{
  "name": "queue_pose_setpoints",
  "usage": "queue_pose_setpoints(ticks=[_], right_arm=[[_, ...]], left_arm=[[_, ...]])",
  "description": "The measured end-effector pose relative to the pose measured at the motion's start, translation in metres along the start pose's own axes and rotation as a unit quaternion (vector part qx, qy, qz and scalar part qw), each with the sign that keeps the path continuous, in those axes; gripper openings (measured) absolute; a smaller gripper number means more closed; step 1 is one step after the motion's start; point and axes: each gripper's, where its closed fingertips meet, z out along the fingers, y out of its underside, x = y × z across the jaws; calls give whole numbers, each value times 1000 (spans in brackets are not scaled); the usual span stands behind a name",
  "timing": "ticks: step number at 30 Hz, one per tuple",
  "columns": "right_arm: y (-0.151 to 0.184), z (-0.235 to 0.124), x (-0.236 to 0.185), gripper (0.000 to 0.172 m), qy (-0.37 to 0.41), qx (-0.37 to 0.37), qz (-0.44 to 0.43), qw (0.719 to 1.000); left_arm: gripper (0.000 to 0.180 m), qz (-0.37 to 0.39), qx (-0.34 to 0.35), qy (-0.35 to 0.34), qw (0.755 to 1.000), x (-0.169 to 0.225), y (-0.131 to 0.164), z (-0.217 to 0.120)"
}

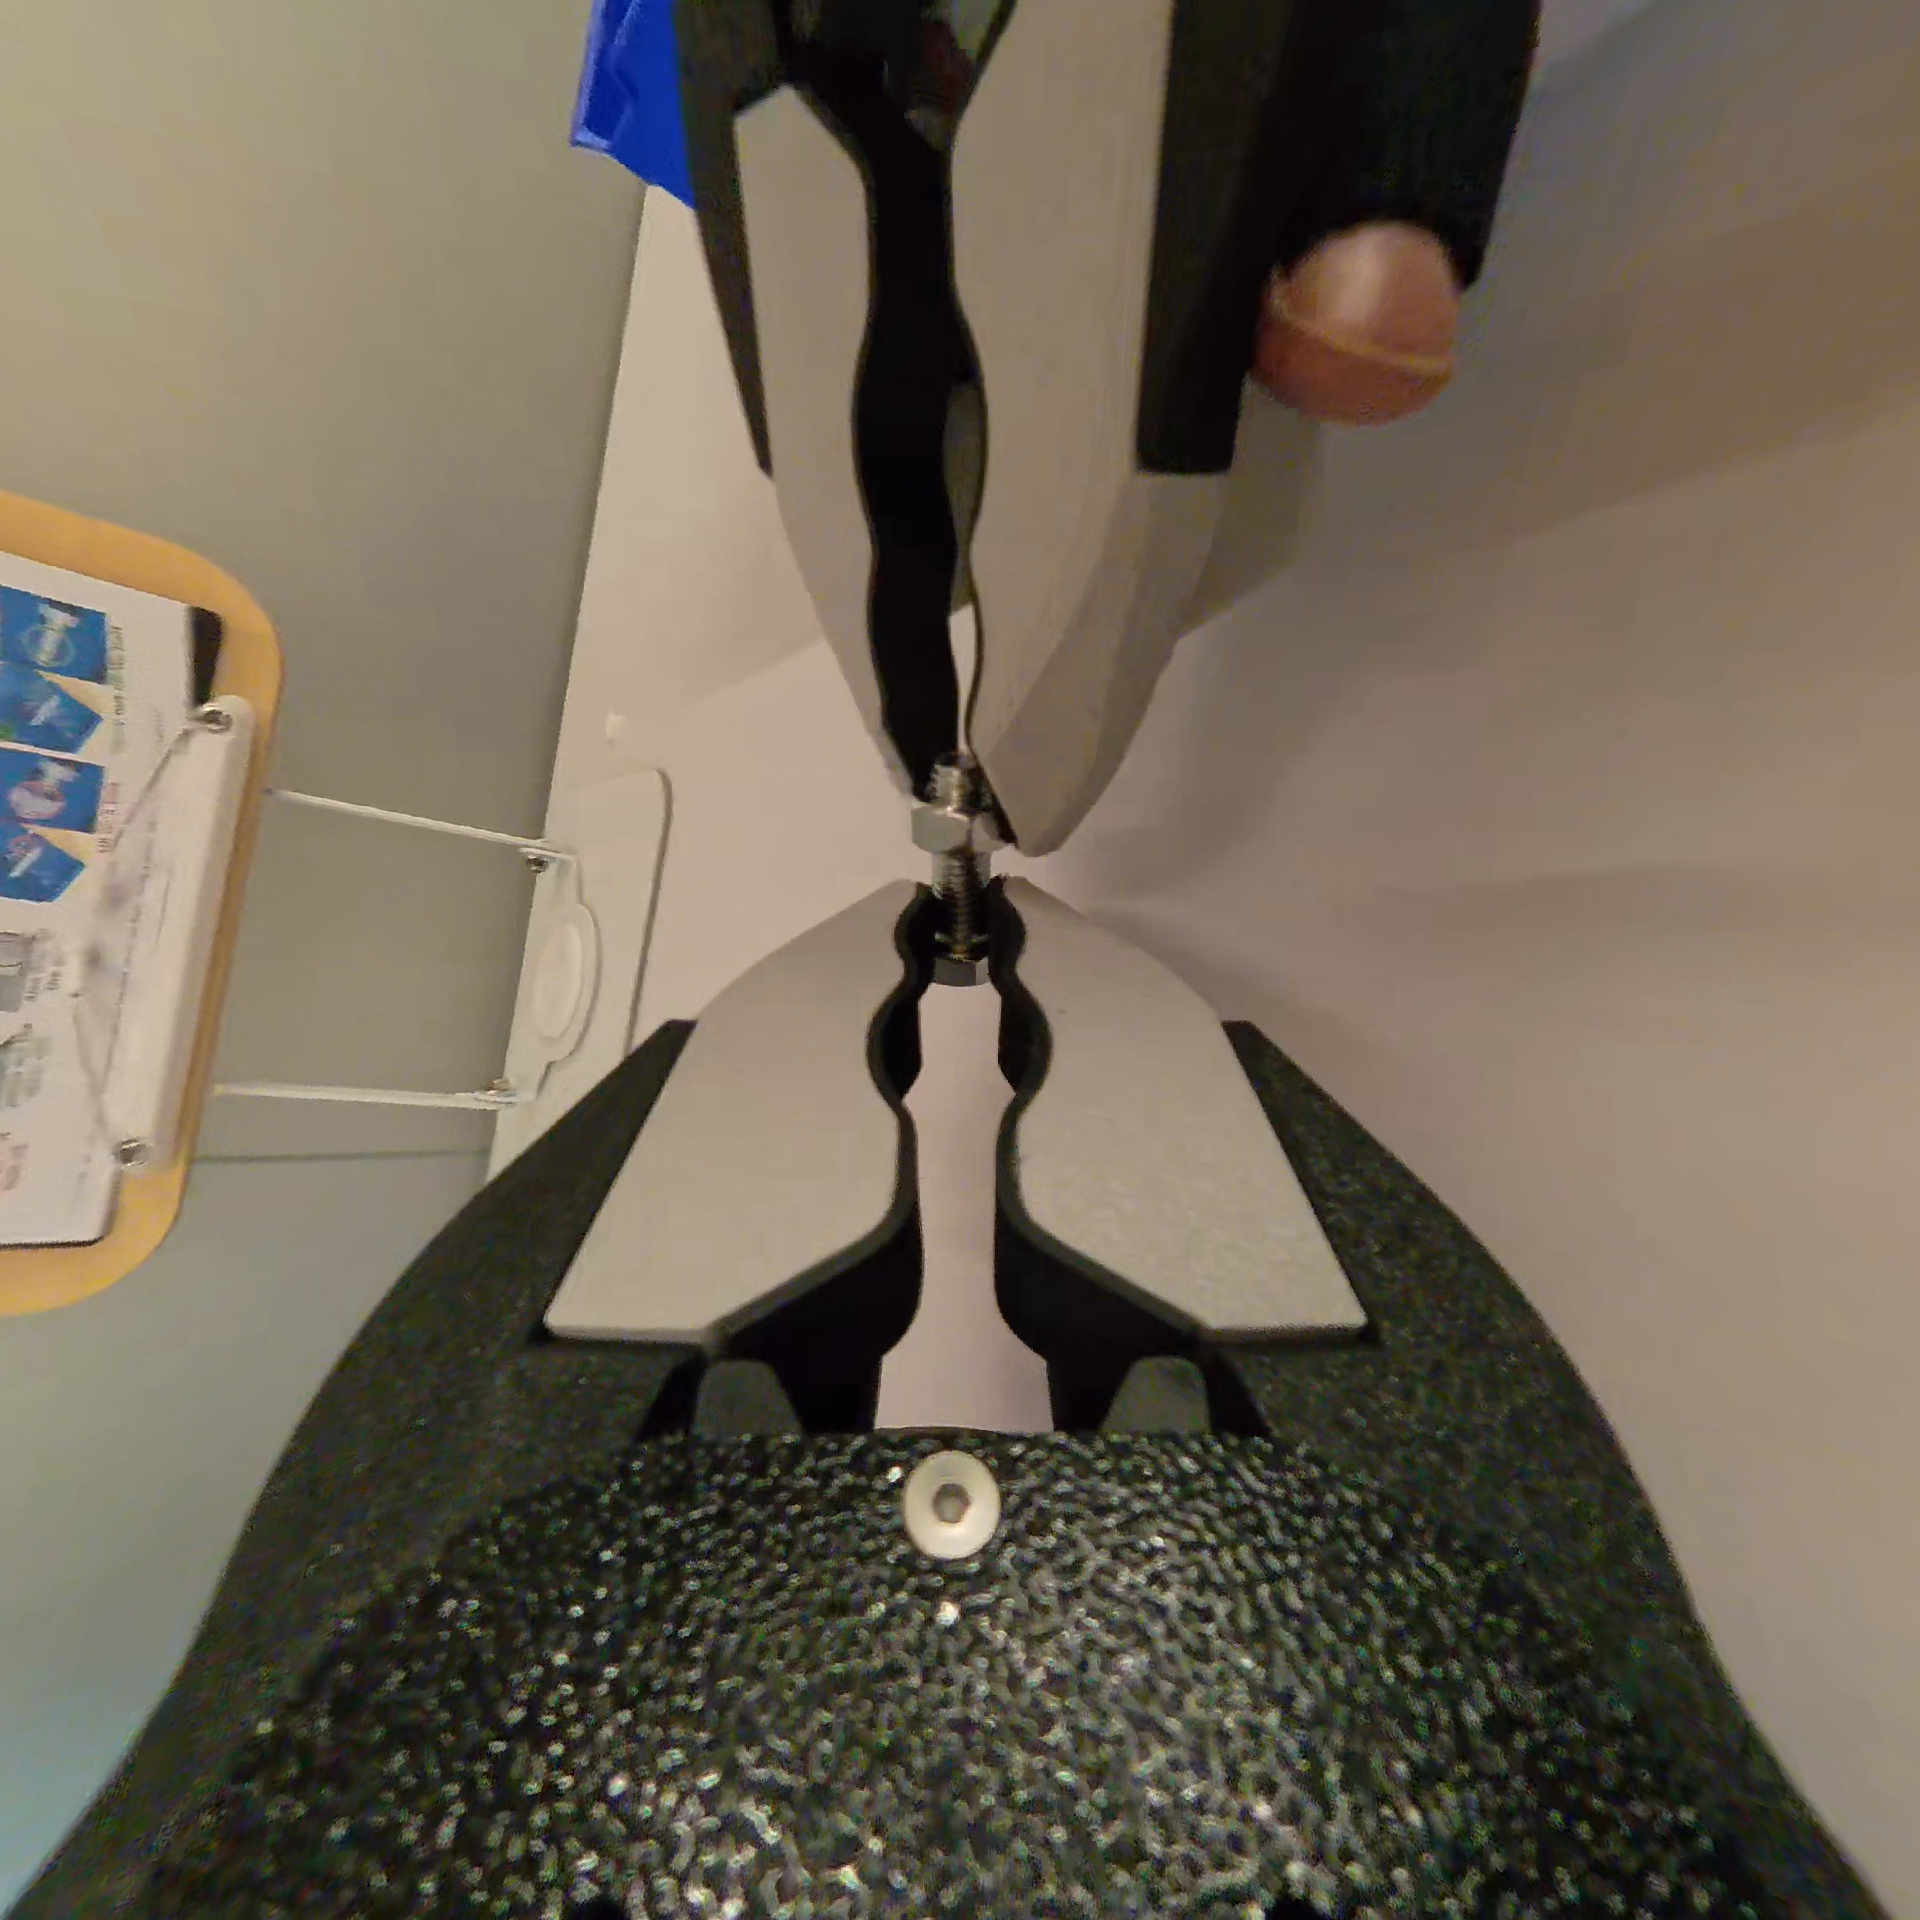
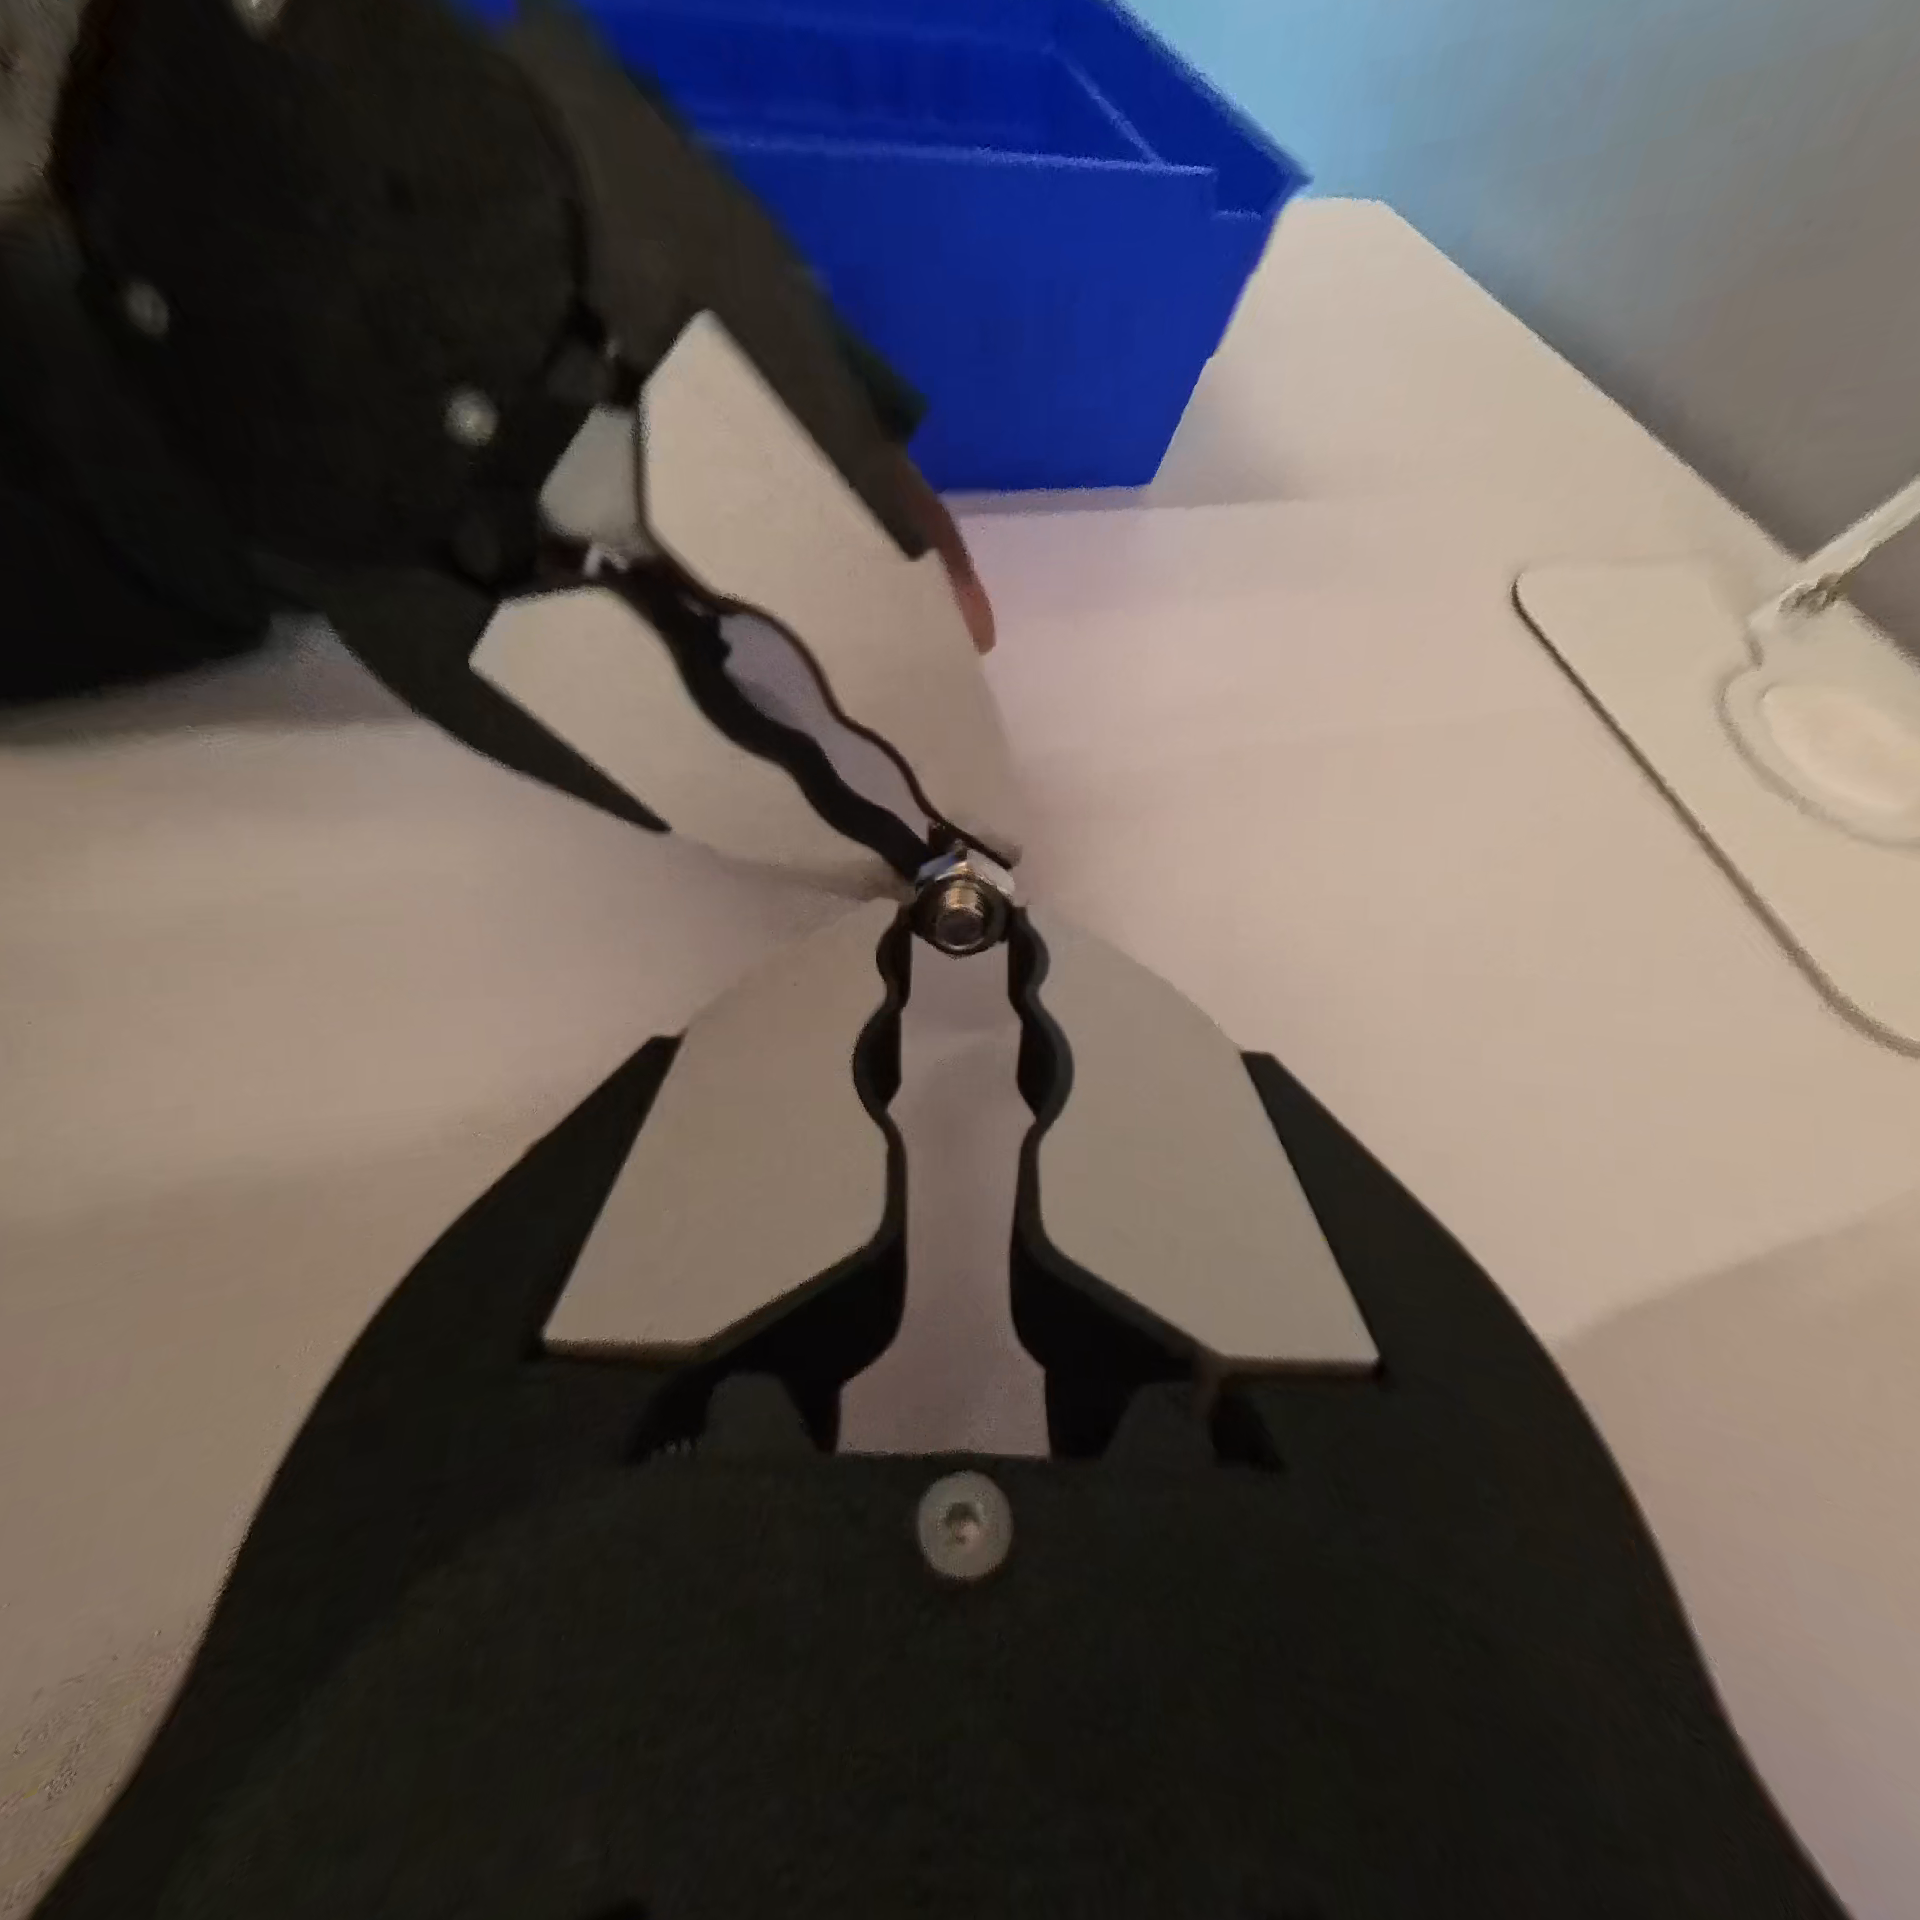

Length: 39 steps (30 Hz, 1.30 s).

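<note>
Bolt (image 1: pixel 954 904) at frame centre, above white table (image 1: pixel 1455 935): left gripper (image 1: pixel 956 935) clenched on head end, right gripper (image 2: pixel 961 930) clenched on nut (image 1: pixel 945 823) at 12 o'clock; opposed grips presumably allow twisting. Blue bin (image 2: pixel 987 260) at 12 o'clock.

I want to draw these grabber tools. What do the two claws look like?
Both look alike. The left claw has a bumpy, speckled black body with a pale round screw, and two flat grey fingers edged in wavy black rubber. The right claw has the same grey fingers, black body and silver screw. No cables show.
</note>
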Motion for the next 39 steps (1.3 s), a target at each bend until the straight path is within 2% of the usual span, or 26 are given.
queue_pose_setpoints(ticks=[2, 5, 6, 8, 10, 11, 14, 17, 19, 20, 24, 27, 28, 30, 32, 33, 36, 39], right_arm=[[6, 0, -8, 17, -2, -19, -96, 995], [12, 0, -20, 17, 12, -22, -272, 962], [11, 0, -19, 17, 22, -20, -289, 957], [6, 0, -14, 19, 24, -15, -229, 973], [-4, -3, -6, 36, 18, 5, -135, 991], [-7, -5, -3, 39, 14, 15, -92, 996], [-16, -8, 4, 40, -2, 44, 13, 999], [-13, -4, 5, 38, -6, 36, 57, 998], [-6, 0, 2, 31, -4, 17, 43, 999], [-4, 1, 0, 18, -2, 10, 24, 1000], [6, 2, -12, 18, -3, -28, -135, 990], [16, 2, -25, 18, 7, -36, -309, 950], [16, 3, -26, 18, 14, -35, -327, 944], [13, 2, -21, 21, 16, -32, -273, 961], [4, -1, -13, 48, 11, -14, -178, 984], [-1, -3, -9, 53, 7, -4, -131, 991], [-12, -7, -1, 50, -5, 29, -19, 999], [-12, -4, 0, 42, -15, 30, 38, 999]], left_arm=[[9, -18, 8, 48, 999, 11, -1, 0], [9, -54, 23, 131, 990, 30, -1, -4], [9, -56, 24, 137, 989, 31, -1, -4], [9, -56, 22, 116, 991, 25, -1, -1], [9, -48, 17, 83, 995, 16, 0, 1], [9, -41, 13, 62, 997, 11, 1, 1], [9, -28, 6, 20, 999, 0, 3, 0], [9, -21, 8, 8, 1000, -3, 1, -1], [9, -18, 7, 9, 1000, -1, 0, -1], [9, -17, 8, 14, 1000, 1, 0, -1], [9, -40, 13, 83, 996, 18, 0, -3], [9, -63, 19, 166, 984, 39, -1, -8], [9, -66, 19, 174, 982, 41, -1, -7], [9, -66, 18, 159, 985, 37, -1, -4], [9, -67, 21, 129, 989, 28, -2, -3], [9, -66, 20, 110, 992, 23, -1, -2], [9, -64, 22, 76, 995, 12, -1, -3], [9, -58, 19, 52, 997, 6, -1, -4]])
